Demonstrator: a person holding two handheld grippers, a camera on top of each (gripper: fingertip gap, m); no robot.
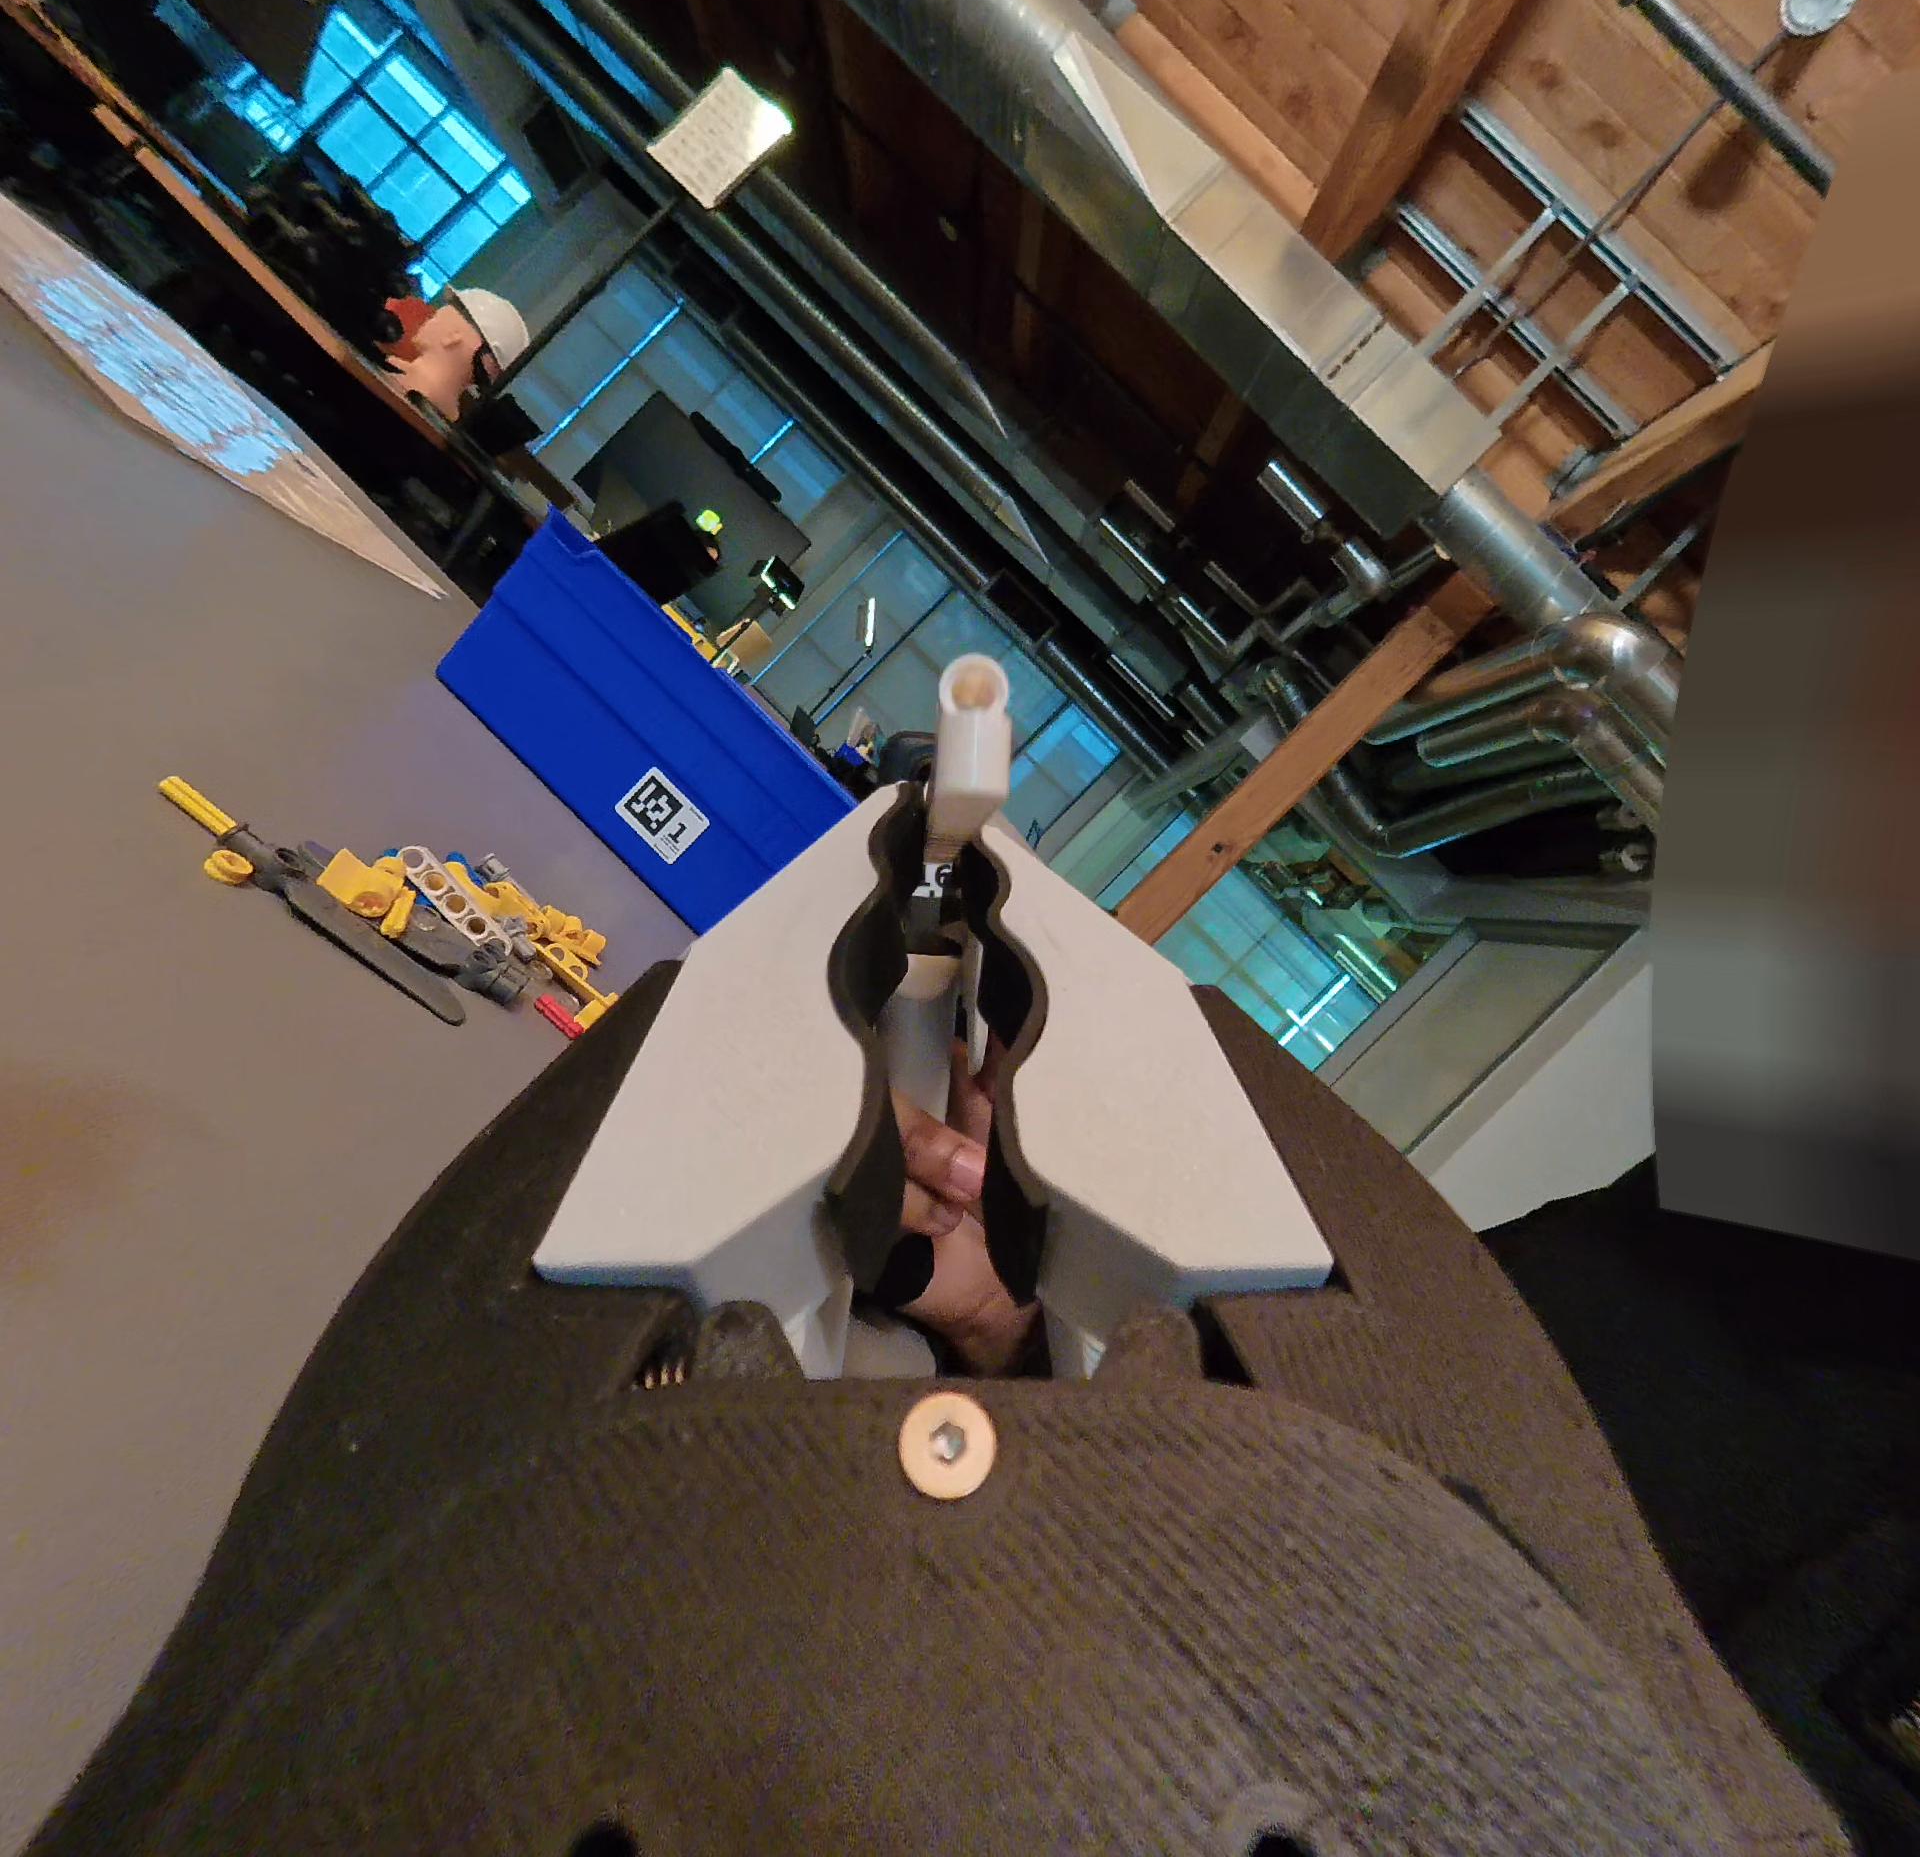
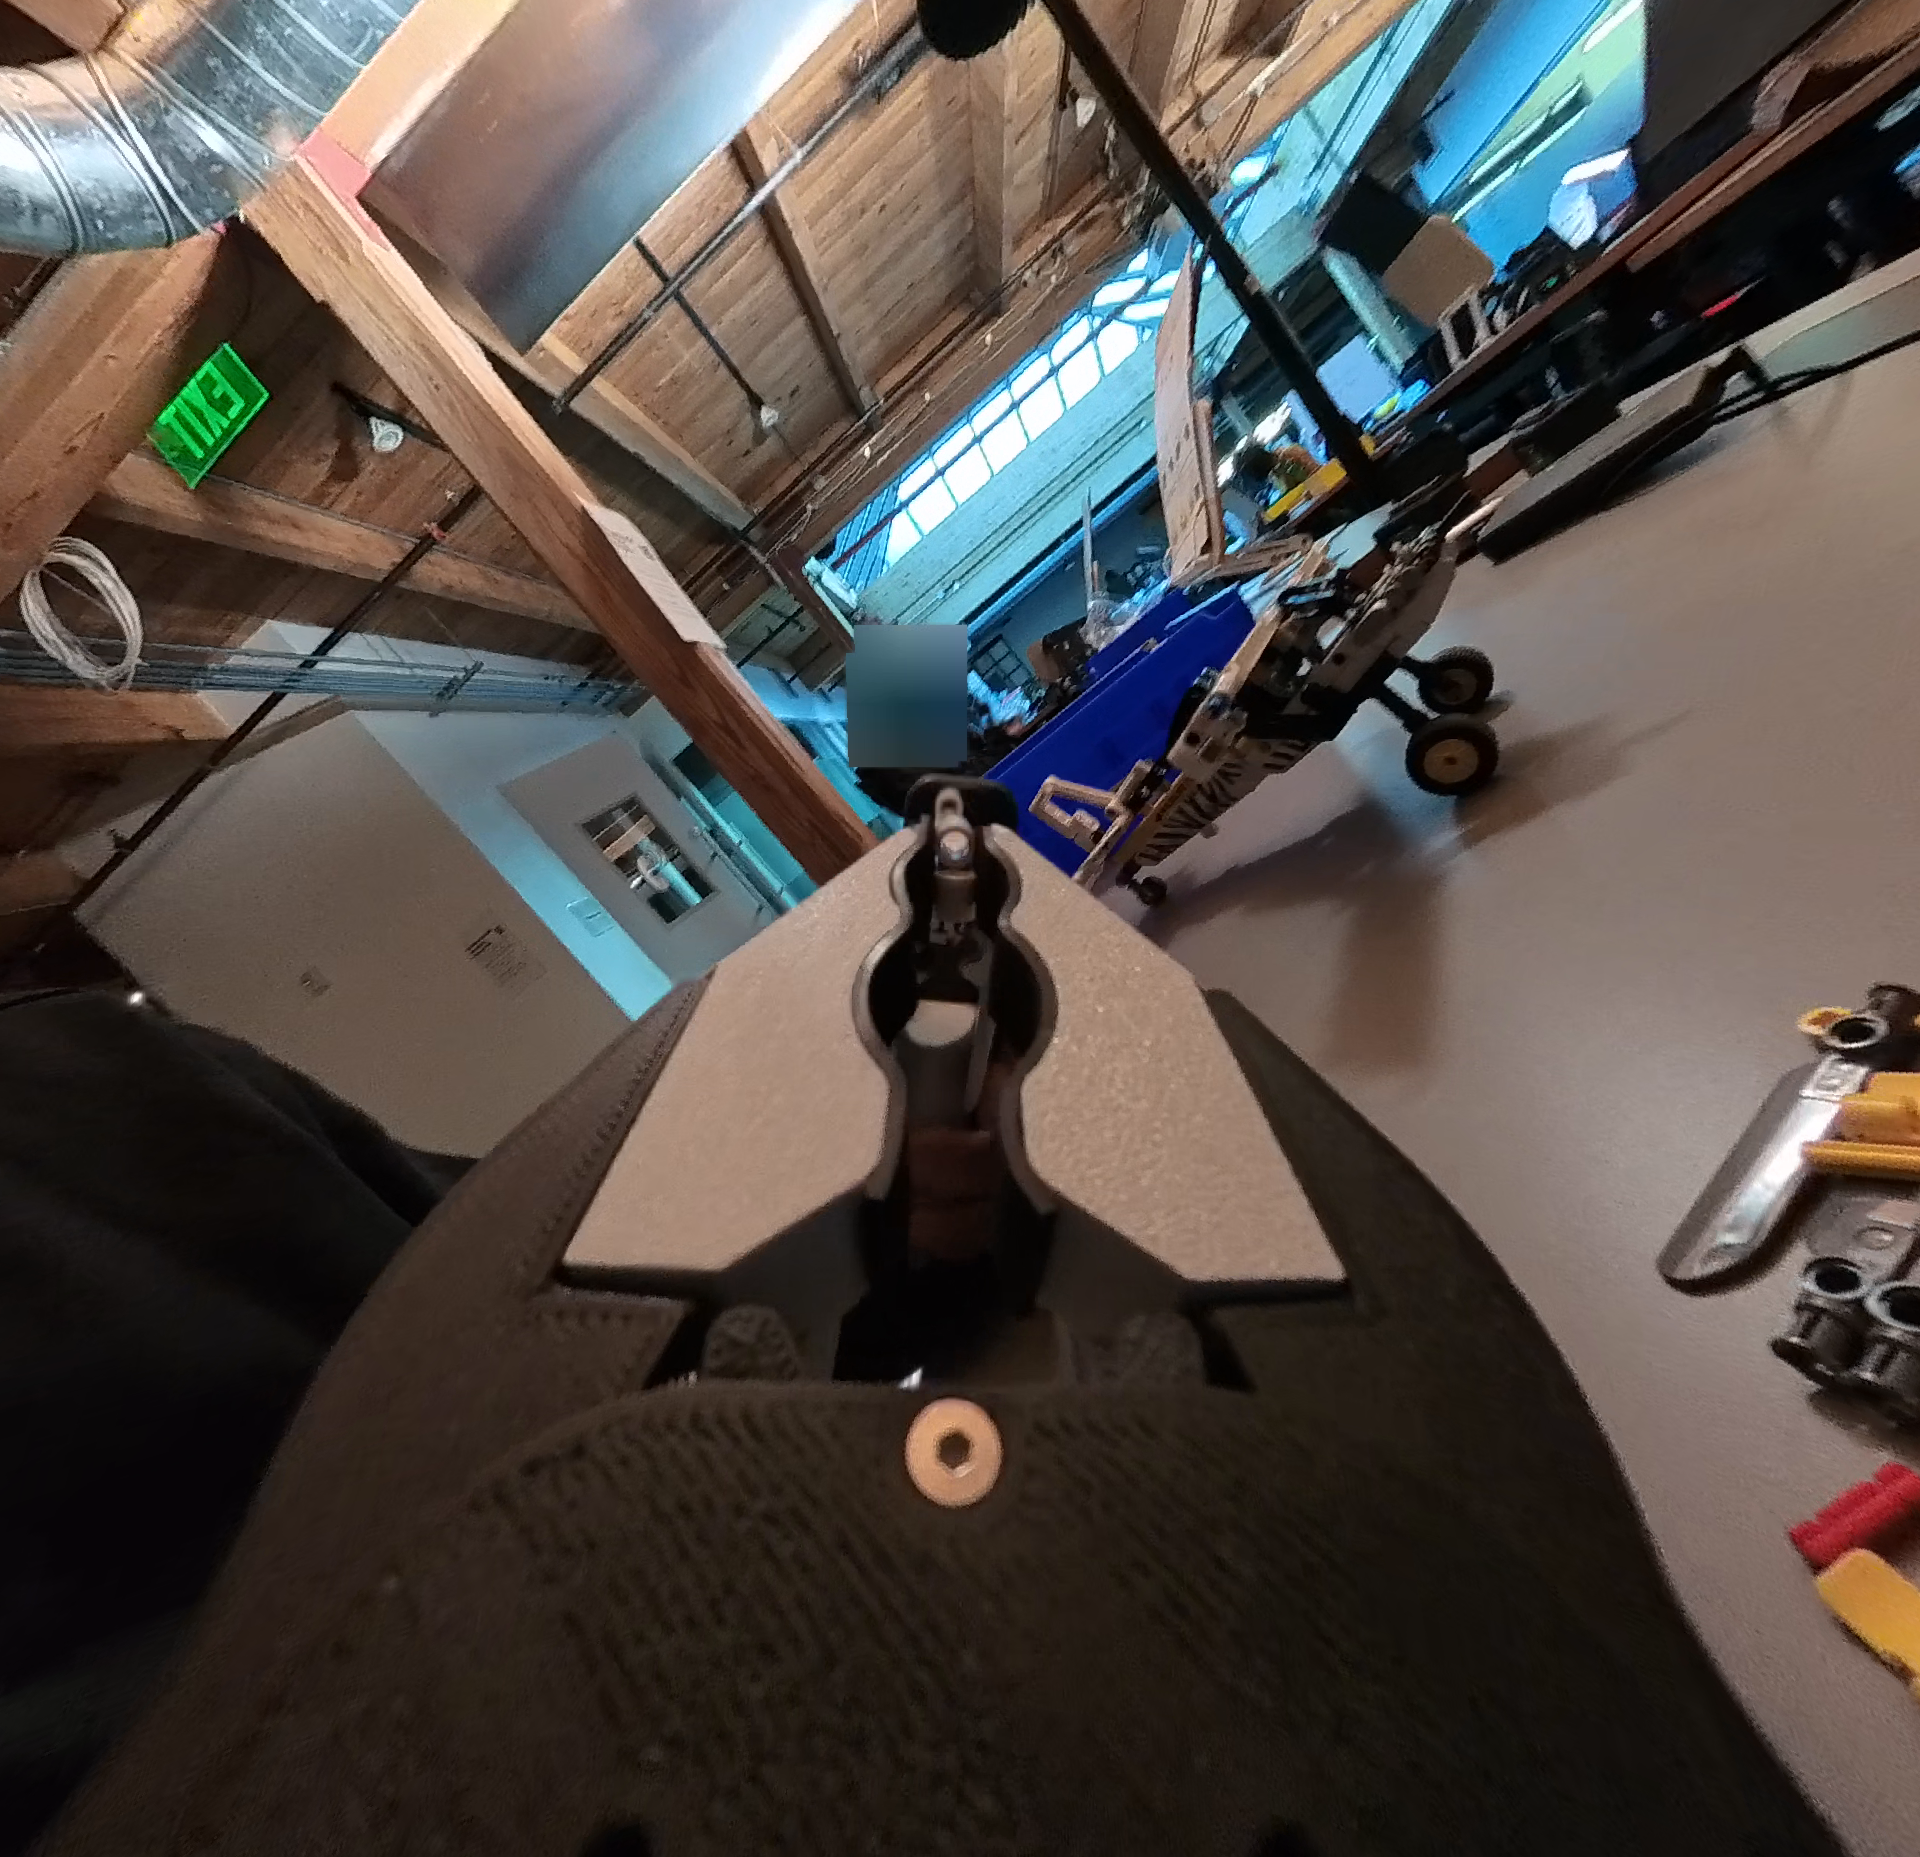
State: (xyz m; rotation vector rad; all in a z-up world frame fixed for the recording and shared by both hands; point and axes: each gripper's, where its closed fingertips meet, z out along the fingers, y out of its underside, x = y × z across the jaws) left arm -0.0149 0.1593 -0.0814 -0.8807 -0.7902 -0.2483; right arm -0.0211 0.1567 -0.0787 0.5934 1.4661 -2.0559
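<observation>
Left hand-held gripper pinches a white peg; right hand-held gripper nips a small grey pin, loose toy parts on the surface to the left

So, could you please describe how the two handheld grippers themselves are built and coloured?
Both look alike. The left gripper and right gripper each have a dark, rough-textured, printed-looking body with one round metal screw at its centre. Each carries two pale grey, angular fingers lined with wavy black pads. No cables or sleeves show.
</observation>
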